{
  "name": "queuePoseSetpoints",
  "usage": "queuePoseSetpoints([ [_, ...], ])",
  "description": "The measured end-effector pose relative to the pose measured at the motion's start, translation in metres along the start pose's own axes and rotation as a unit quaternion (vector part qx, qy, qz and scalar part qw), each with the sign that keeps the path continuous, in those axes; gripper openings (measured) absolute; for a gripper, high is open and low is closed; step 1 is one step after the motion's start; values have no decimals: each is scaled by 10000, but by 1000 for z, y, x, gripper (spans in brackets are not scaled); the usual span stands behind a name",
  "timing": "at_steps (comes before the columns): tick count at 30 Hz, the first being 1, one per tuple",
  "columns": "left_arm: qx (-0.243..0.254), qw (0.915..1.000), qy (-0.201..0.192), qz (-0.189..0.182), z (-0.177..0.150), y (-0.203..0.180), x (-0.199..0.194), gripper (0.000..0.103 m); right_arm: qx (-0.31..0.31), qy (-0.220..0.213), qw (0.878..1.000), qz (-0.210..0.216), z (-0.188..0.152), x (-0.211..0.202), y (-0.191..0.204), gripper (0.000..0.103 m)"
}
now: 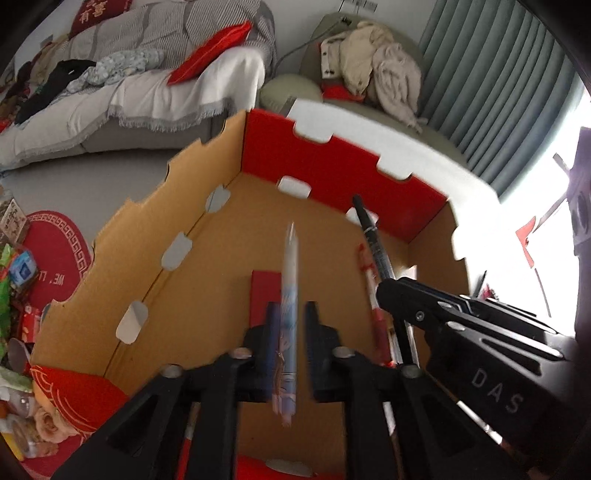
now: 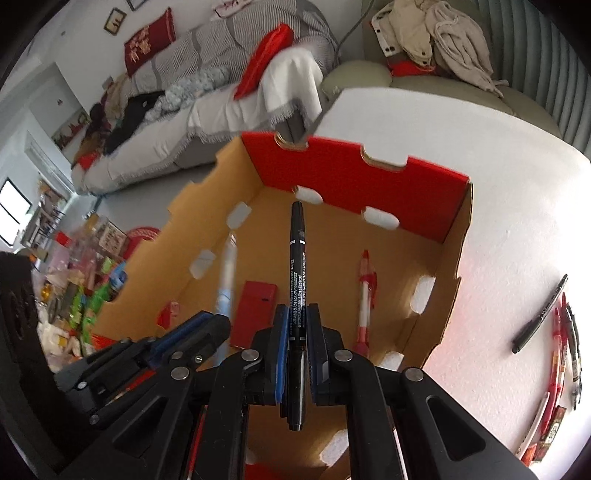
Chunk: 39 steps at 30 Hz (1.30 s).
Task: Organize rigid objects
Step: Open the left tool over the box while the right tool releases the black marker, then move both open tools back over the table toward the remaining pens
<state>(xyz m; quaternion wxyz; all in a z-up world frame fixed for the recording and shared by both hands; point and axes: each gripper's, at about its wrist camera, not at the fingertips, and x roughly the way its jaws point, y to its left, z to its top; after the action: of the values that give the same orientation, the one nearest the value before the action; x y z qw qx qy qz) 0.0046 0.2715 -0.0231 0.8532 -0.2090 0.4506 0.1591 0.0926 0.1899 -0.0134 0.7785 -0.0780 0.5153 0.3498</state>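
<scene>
- Both grippers poised side by side over an open cardboard box [image 2: 424,280] with a red far wall.
- Left gripper [image 1: 290,321]: jaws narrowed around a pale blue pen [image 1: 289,295], but blurred, and a gap shows on its right side; firm grip or just released, cannot tell.
- Right gripper [image 2: 297,325]: clamped firmly on a black marker [image 2: 297,280], tip pointing toward the far wall.
- Already lying on the box floor: a red and white pen [image 2: 365,306] to the right and a flat red case [image 2: 255,306] near the middle.
- Best handling, probably: lower each tip close to the floor before opening, keep the shafts parallel to the red and white pen, avoid dropping onto the case, and open one gripper at a time so neither knocks the other.
- More pens [image 2: 554,332], black and red, waiting on the white table [image 2: 498,229] to the right of the box.
- Room beyond: a grey striped sofa [image 2: 229,92] with red cushions at the far left, a chair piled with beige clothes [image 2: 436,33], a green curtain at the far right, a cluttered floor with a red rug at the left.
</scene>
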Motion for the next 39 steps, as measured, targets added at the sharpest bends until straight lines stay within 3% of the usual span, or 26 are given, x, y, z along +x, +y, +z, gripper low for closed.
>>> queuePoseSetpoints([
  [2, -155, 9996, 216, 56, 0, 5, 6, 74, 113, 94, 9999, 14, 0, 1, -6, 11],
  [3, -225, 9993, 299, -14, -1, 6, 8, 82, 143, 146, 9998, 40, 0, 1, -8, 14],
  [4, -261, 9989, 380, -17, -1, 7, 10, 85, 172, 166, 9997, 12, 1, -1, -10, 26],
  [6, -322, 9986, 398, -103, -1, 8, 10, 89, 195, 162, 9997, 55, 2, -5, -12, 98],
  [7, -362, 9986, 339, -209, -1, 7, 7, 102, 221, 29, 9996, 156, 1, -12, -12, 103],
  [12, -246, 9992, -26, -299, 2, -2, -12, 103, 336, -838, 9953, 360, -8, -66, -20, 102],
  [17, 36, 9984, -228, -519, 0, -33, -34, 103, 703, -1322, 9887, 24, -39, -107, -63, 102],
  [22, 865, 9931, -303, -729, -10, -107, -45, 103, 1519, -1316, 9776, -620, -88, -132, -148, 102],
  [24, 1150, 9898, -237, -805, -16, -140, -41, 103, 1880, -1213, 9695, -998, -107, -138, -185, 102],
  [26, 1435, 9863, -254, -773, -22, -172, -36, 103, 2227, -1282, 9608, -1037, -126, -148, -217, 102],
  [28, 1642, 9833, -147, -774, -26, -201, -23, 103, 2350, -1140, 9555, -1369, -135, -150, -243, 102],
  [30, 1790, 9817, -45, -644, -26, -224, -6, 103, 2208, -761, 9534, -1909, -134, -140, -261, 102],
  [33, 2107, 9774, -54, -148, -25, -260, 25, 103, 1911, -579, 9497, -2411, -131, -127, -281, 102],
  [37, 2556, 9652, -24, 551, -22, -290, 69, 103, 1649, -545, 9492, -2625, -115, -115, -303, 102],
  [39, 2732, 9581, 60, 854, -22, -297, 91, 103, 1442, -409, 9621, -2280, -102, -101, -306, 102],
])
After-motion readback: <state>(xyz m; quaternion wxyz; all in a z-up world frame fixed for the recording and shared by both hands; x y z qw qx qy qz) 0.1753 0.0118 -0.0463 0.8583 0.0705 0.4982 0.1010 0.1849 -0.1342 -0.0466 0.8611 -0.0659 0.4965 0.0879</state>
